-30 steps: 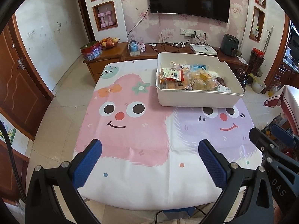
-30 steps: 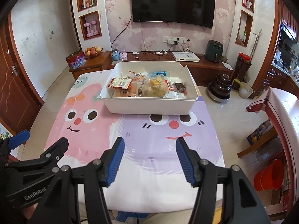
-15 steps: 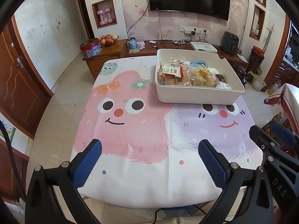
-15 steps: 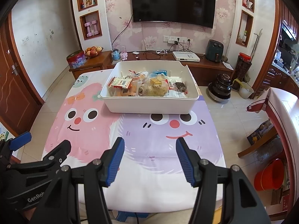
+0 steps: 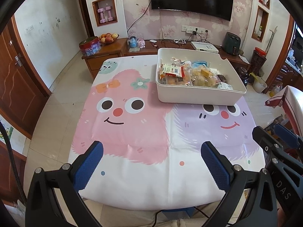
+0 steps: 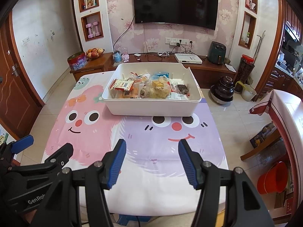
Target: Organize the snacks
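Observation:
A white bin [image 5: 197,96] [image 6: 151,109] stands on the far right part of the table and holds several wrapped snacks [image 5: 189,73] [image 6: 147,89]. The table is covered by a cartoon cloth [image 5: 132,128] [image 6: 151,141]. My left gripper [image 5: 151,157] is open and empty above the near edge of the table. My right gripper [image 6: 152,158] is open and empty above the near edge, to the right of the left one. Both are well short of the bin. The right gripper's side shows at the right edge of the left wrist view [image 5: 274,147].
A low wooden cabinet [image 6: 151,64] with a fruit bowl [image 6: 94,53], a red tin [image 6: 77,60] and cables stands behind the table. A red bucket [image 6: 272,179] and a dark pot [image 6: 224,90] are on the floor to the right.
Both grippers have drawn back and risen a little, so more of the near table edge shows. Nothing on the table has moved. Both stay open.

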A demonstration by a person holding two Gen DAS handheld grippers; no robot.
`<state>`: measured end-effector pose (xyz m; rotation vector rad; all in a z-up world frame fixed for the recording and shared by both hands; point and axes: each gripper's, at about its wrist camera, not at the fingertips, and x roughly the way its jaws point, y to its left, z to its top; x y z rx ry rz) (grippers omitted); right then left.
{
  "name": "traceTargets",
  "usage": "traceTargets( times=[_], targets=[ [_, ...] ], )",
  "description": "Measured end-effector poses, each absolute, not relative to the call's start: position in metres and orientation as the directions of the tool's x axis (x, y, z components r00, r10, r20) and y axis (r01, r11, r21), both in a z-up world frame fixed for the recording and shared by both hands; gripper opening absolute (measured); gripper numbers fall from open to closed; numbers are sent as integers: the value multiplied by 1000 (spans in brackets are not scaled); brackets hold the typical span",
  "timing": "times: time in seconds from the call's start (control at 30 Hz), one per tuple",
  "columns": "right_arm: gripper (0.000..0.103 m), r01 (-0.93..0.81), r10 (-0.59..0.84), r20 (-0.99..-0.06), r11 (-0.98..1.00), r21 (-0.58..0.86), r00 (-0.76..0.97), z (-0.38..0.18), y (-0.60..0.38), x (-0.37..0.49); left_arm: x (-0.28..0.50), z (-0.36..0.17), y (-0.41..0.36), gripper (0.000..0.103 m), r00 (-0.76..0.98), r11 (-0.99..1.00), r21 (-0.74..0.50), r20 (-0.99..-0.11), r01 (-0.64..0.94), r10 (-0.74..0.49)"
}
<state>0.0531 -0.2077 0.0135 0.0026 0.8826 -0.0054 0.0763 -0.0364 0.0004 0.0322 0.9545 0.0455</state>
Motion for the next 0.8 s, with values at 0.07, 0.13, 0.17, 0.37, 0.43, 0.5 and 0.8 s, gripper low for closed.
traceTargets(
  times=[0.07,0.13,0.17,0.37,0.43,0.5,0.8],
  targets=[
    [58,6,-4,-773,1000,0,635,13,-208,53,76,0,-36,103,577,999,48,-815,-24,53],
    [58,7,-4,-773,1000,0,635,13,-208,53,77,0,-37,103,576,999,47,-816,-24,52],
    [58,7,-4,-772,1000,1,635,13,-207,53,76,-1,-38,103,576,999,46,-816,-24,51],
    [58,6,-3,-772,1000,1,636,13,-208,53,77,0,-37,103,575,999,46,-816,-25,52],
    [58,6,-3,-772,1000,1,636,13,-208,53,76,-2,-39,103,572,999,45,-819,-24,51],
    [58,6,-3,-772,1000,1,636,13,-208,53,75,-4,-41,103,568,999,43,-822,-24,49],
    [58,6,-2,-773,1000,2,635,12,-208,53,74,-6,-41,103,565,999,42,-824,-24,48]
  ],
)
